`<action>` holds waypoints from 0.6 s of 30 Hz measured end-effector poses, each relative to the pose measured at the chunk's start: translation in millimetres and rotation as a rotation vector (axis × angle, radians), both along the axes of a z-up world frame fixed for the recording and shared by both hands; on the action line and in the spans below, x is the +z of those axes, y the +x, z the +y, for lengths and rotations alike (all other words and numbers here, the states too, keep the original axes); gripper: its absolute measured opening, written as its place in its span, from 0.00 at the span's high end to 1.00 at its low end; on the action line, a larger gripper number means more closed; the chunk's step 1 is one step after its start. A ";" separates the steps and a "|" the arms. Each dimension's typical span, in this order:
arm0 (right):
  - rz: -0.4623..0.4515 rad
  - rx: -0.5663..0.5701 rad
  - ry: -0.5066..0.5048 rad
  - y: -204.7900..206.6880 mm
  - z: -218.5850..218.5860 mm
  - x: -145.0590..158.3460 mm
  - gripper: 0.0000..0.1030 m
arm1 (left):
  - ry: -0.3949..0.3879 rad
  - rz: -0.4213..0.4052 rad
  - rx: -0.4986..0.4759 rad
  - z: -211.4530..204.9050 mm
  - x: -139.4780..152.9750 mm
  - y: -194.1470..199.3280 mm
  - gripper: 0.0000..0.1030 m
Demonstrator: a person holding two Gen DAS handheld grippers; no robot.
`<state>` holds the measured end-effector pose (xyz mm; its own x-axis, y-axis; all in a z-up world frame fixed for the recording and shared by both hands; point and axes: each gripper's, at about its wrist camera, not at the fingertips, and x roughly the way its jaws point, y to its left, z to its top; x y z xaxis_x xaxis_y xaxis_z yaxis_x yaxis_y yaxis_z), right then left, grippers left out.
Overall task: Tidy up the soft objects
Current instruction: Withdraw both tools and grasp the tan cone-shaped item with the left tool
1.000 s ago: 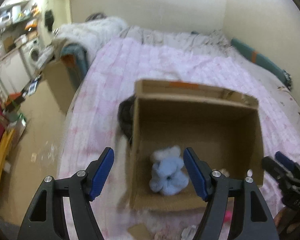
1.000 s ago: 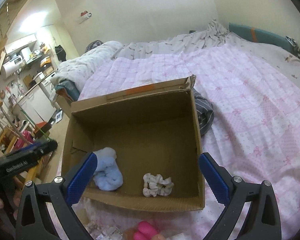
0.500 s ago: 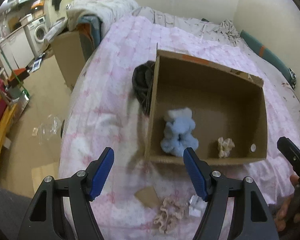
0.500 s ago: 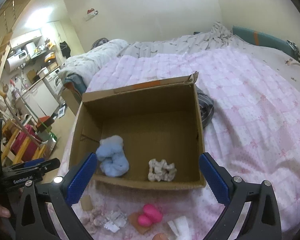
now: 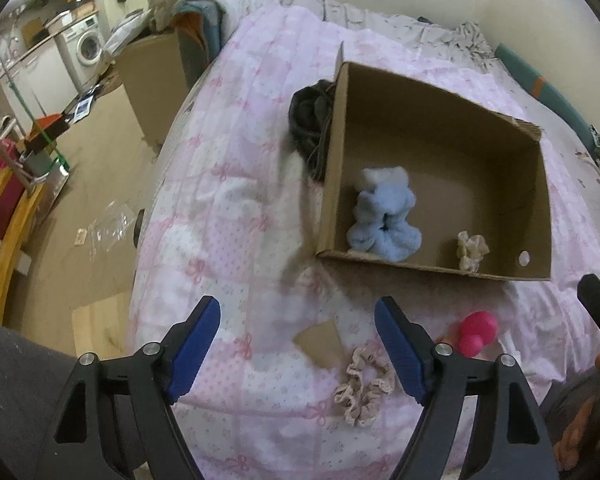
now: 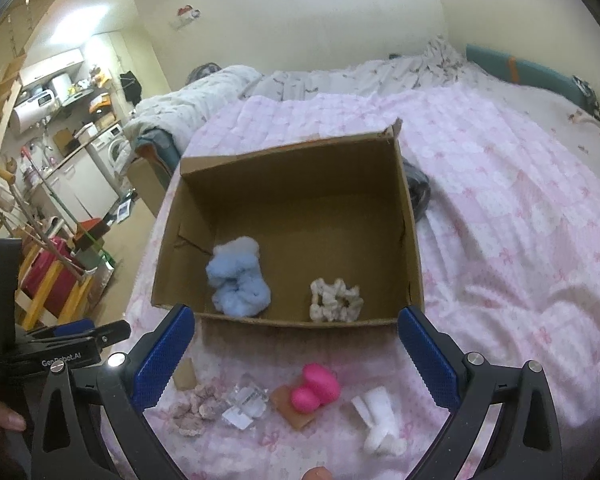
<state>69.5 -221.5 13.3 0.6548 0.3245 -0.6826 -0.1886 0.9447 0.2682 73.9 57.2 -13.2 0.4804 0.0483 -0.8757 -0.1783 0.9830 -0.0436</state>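
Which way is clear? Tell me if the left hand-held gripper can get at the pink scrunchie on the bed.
Probably yes. The left hand-held gripper is open, and the pink scrunchie lies on the bedspread just ahead, nothing over it.

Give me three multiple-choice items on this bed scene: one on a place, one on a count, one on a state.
1. Where is the blue fluffy scrunchie?
A. on the floor
B. in the cardboard box
C. in a claw

2. How many scrunchies lie in the box?
A. two
B. four
C. none

3. How is the right claw?
A. shut on the pink toy
B. shut, empty
C. open, empty

Key: B, it lies on the box floor; A, the blue one and the cream scrunchie; C, its jaws stand wide apart with nothing between them.
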 end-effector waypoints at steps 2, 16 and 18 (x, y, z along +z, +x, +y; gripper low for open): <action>0.019 -0.001 0.006 -0.1 0.3 -3.4 0.00 | 0.001 0.010 0.013 2.6 -2.8 -0.1 0.25; 0.177 0.003 0.035 12.8 2.7 -28.9 0.00 | -0.154 0.166 0.105 24.6 -43.9 18.1 0.30; 0.189 0.005 0.040 14.7 3.6 -31.3 0.00 | -0.200 0.220 0.086 17.5 -58.0 23.6 0.46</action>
<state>84.2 -217.9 -18.0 0.5147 0.3563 -0.7798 -0.1357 0.9319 0.3363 97.5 74.7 -71.1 0.2796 -0.1028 -0.9546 -0.2874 0.9397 -0.1854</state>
